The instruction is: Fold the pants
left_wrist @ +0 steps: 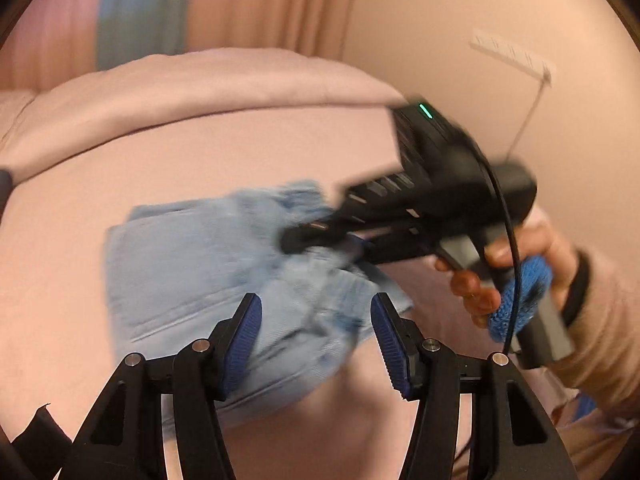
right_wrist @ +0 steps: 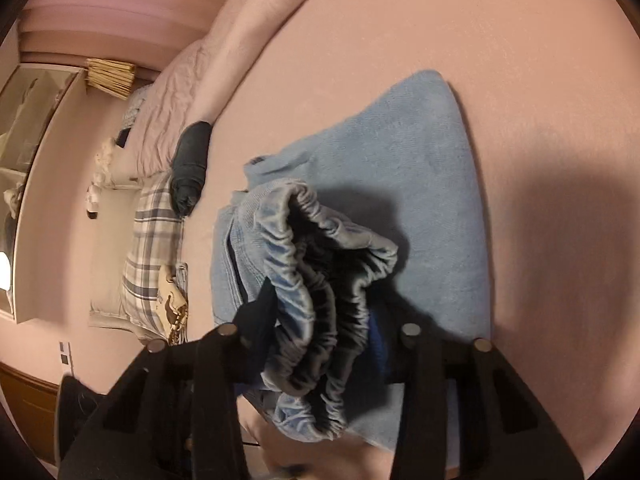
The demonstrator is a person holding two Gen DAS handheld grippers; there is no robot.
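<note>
Light blue denim pants [left_wrist: 192, 264] lie partly folded on the pink bed sheet [left_wrist: 120, 168]. My left gripper [left_wrist: 316, 312] is open and empty, its blue pads just above the near part of the pants. My right gripper [left_wrist: 316, 240] reaches in from the right in the left wrist view and is shut on the pants' elastic waistband. In the right wrist view the gathered waistband [right_wrist: 320, 304] bunches between the right gripper's fingers [right_wrist: 320, 336], and the rest of the pants [right_wrist: 400, 168] lies flat beyond. The left wrist view is blurred by motion.
A pink duvet [left_wrist: 200, 84] is bunched along the far side of the bed. A dark rolled garment [right_wrist: 190, 168] lies at the bed's edge, with a plaid cloth [right_wrist: 148, 240] beside it. Curtains [left_wrist: 260, 8] and a wall lie behind.
</note>
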